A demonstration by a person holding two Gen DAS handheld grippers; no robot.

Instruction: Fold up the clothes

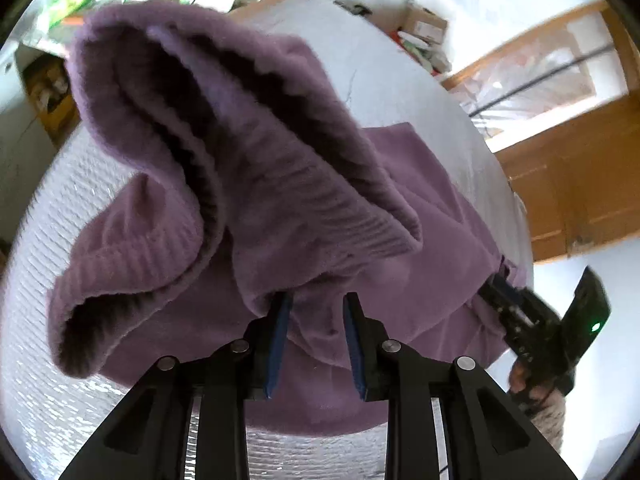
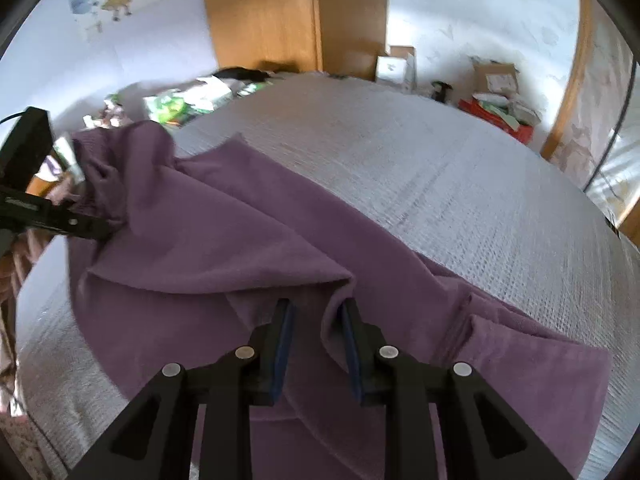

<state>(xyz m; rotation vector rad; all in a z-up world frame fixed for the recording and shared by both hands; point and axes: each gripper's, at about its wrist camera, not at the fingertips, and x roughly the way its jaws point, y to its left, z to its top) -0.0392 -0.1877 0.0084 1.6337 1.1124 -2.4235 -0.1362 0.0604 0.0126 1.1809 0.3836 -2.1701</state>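
Purple knitted sweater [image 2: 224,240], soft fleece-like body with ribbed cuffs, lies partly on the bed [image 2: 440,184], whose cover is a pale grey textured quilt, and is partly lifted off it.

Left claw [image 1: 316,336]: half spread, a bunch of the sweater's fabric between the blue pads, which press on it. Ribbed sleeve cuffs [image 1: 132,264] hang loose above and left of this claw, off the quilt, openings facing the camera.

Right claw [image 2: 316,340]: also half spread, pinching a raised ridge of the same cloth; the fold peaks just ahead of its tips. In the left wrist view this right claw sits at the sweater's right edge, the person's hand [image 1: 532,384] behind it.

Key relation: both claws grip one edge of the garment, the left one well apart from the right along that edge. The cloth between them sags in diagonal creases, not taut. The sweater's bulk runs away from the right claw toward the far left; the far hem corner rests flat on the quilt.

Judgement: the coming move likely carries the held edge forward over the flat part. The left side holds the loose sleeves, so it needs more care; the dangling cuffs may flop out of the fold.
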